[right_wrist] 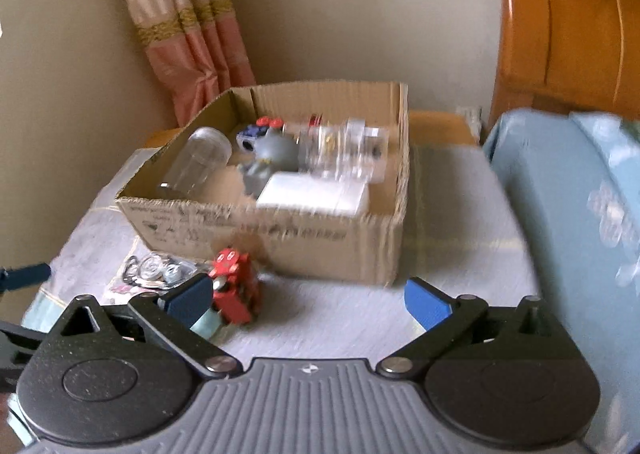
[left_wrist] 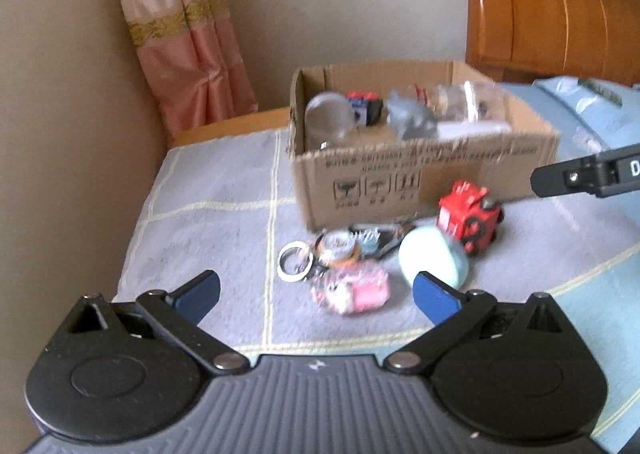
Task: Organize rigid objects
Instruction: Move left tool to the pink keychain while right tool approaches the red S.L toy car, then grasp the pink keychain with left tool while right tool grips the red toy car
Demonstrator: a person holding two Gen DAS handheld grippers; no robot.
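Both claws, left claw (left_wrist: 316, 290) and right claw (right_wrist: 308, 296), stand wide open and hold nothing. Just before the cardboard box (left_wrist: 420, 178), on the bed cover (left_wrist: 208, 222), lie a pink toy (left_wrist: 352, 290), pale green round case (left_wrist: 434, 256), key rings (left_wrist: 296, 264) and red toy vehicle (left_wrist: 470, 220). Inside the box: clear jar (right_wrist: 202, 160), grey figure (right_wrist: 272, 158).

A home bedroom: wooden headboard (left_wrist: 548, 2), checked bedspread (left_wrist: 208, 214), pale blue pillow (right_wrist: 568, 190), pink-and-cream curtain (left_wrist: 184, 38) in the corner, plain cream walls.
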